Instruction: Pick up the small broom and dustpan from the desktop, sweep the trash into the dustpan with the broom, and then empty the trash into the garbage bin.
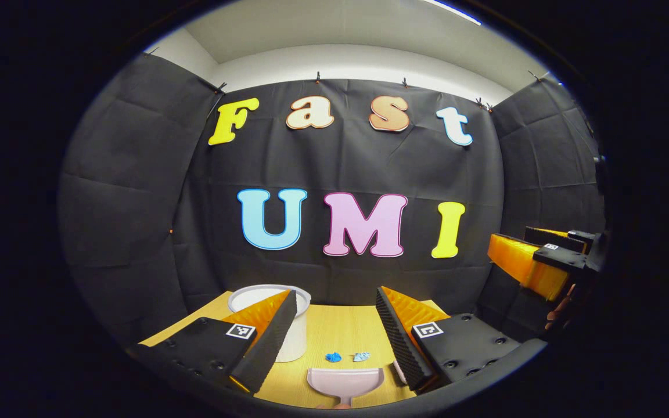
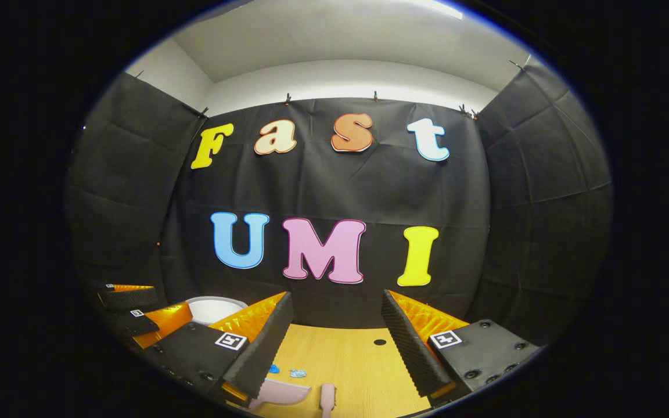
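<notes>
A pale pink dustpan (image 1: 345, 380) lies on the wooden desktop (image 1: 340, 331) at the near edge, mouth toward two small bits of trash, one blue (image 1: 333, 357) and one light blue (image 1: 361, 356). My left gripper (image 1: 336, 293) hangs open above them, holding nothing. My right gripper (image 2: 335, 296) is also open and holds nothing; below it lie the dustpan (image 2: 279, 392), the trash bits (image 2: 297, 373) and a pale pink piece that may be the broom (image 2: 327, 397). The white garbage bin (image 1: 295, 342) stands at the left of the desktop, partly behind a finger.
The right gripper (image 1: 535, 255), held by a hand (image 1: 561, 307), hovers off the table's right side. The left gripper (image 2: 131, 313) shows beside the bin (image 2: 212, 307). A small dark hole (image 2: 380, 342) marks the desktop. Black cloth walls close the booth.
</notes>
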A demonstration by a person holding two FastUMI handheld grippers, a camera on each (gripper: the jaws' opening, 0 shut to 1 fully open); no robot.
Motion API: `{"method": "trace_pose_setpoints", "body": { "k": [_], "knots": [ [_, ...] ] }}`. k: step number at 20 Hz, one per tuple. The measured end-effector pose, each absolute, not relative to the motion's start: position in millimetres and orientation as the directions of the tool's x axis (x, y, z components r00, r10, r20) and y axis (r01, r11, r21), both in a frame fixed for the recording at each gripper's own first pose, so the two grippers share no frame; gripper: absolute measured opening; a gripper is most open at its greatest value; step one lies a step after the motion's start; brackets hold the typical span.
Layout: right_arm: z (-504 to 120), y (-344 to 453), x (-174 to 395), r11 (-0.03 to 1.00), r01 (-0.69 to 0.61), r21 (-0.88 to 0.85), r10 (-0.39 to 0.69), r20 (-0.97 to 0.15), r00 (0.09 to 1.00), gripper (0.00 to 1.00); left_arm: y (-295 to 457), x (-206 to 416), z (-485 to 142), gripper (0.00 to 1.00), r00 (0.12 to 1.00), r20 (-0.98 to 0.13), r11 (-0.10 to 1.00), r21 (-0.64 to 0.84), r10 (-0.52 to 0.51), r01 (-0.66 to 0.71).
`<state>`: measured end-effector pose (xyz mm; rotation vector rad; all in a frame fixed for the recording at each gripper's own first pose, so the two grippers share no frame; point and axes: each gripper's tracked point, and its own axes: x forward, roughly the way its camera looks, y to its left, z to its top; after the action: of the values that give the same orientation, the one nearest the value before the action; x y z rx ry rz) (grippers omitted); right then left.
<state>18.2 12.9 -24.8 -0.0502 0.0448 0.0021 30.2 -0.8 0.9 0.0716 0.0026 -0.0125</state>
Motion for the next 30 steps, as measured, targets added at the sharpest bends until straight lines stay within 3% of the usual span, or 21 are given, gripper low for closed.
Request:
{"method": "trace_pose_setpoints", "body": {
  "k": [3,9,10,12,13,18,19,23,30],
  "knots": [
    [-28,16,23,0.999,-0.008,-0.049,0.005,-0.050,0.999,0.98,0,32,-1,0.81,1.000,-0.016,0.997,0.074,-0.013,0.014],
    [-34,20,27,0.999,0.006,-0.046,-0.009,-0.060,0.998,0.98,-3,36,-4,0.81,0.999,-0.023,0.994,0.093,-0.048,0.050],
    [-36,19,29,0.999,0.014,-0.046,-0.017,-0.060,0.998,0.94,-5,38,-9,0.81,0.997,-0.034,0.994,0.089,-0.063,0.066],
    [-47,20,32,0.999,0.021,-0.046,-0.024,-0.079,0.997,0.98,-7,41,-20,0.81,0.994,-0.070,0.993,0.077,-0.087,0.092],
    [-54,20,35,0.999,0.021,-0.041,-0.025,-0.090,0.996,0.94,-8,44,-26,0.81,0.991,-0.091,0.992,0.074,-0.095,0.102],
    [-145,15,58,1.000,0.026,0.012,-0.021,-0.321,0.947,0.94,-7,62,-96,0.81,0.946,-0.317,0.993,0.072,-0.068,0.095],
    [-167,14,63,1.000,0.022,0.020,-0.013,-0.374,0.927,0.98,-7,65,-114,0.81,0.925,-0.375,0.993,0.070,-0.058,0.091],
    [-256,19,78,0.999,-0.004,0.043,0.028,-0.577,0.816,0.99,-5,66,-186,0.81,0.784,-0.620,0.994,0.075,-0.019,0.083],
    [-386,19,47,0.996,0.021,0.087,0.066,-0.871,0.487,1.00,8,49,-276,0.83,0.474,-0.880,0.995,0.064,0.021,0.075]
  ]
}}
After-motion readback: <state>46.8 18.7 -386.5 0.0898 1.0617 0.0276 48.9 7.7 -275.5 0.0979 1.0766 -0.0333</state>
